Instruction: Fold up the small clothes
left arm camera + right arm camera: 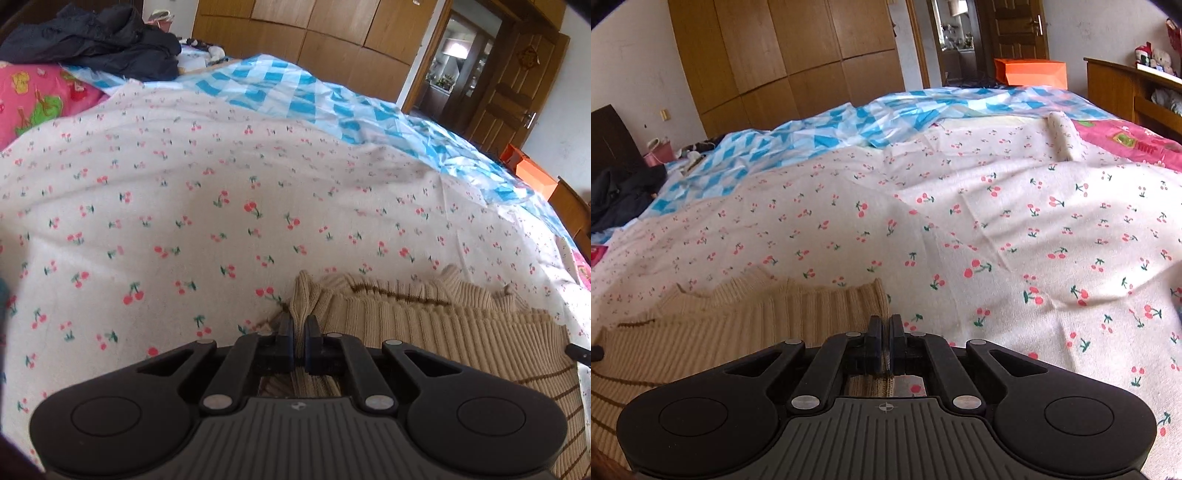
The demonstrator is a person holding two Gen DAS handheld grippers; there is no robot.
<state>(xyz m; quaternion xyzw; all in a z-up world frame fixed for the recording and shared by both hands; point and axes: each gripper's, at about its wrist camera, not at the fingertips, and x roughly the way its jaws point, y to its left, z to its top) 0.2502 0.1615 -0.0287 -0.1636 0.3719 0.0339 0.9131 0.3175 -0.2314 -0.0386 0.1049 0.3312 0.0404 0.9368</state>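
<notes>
A beige ribbed knit garment [424,317] with thin brown stripes lies on the cherry-print sheet [184,206]. My left gripper [300,323] is shut on the garment's left edge, and a bunch of knit sticks up between its pads. In the right wrist view the same garment [738,325] spreads to the left, and my right gripper [885,325] is shut on its right edge. A dark tip of the other gripper shows at each view's side. The garment's lower part is hidden under the gripper bodies.
The sheet [997,221] covers most of the bed. Beyond it lie a blue checked cover [295,92], a pink printed blanket [40,99] and a dark jacket [92,40]. Wooden wardrobes [783,55], an open door and an orange box [1030,72] stand behind.
</notes>
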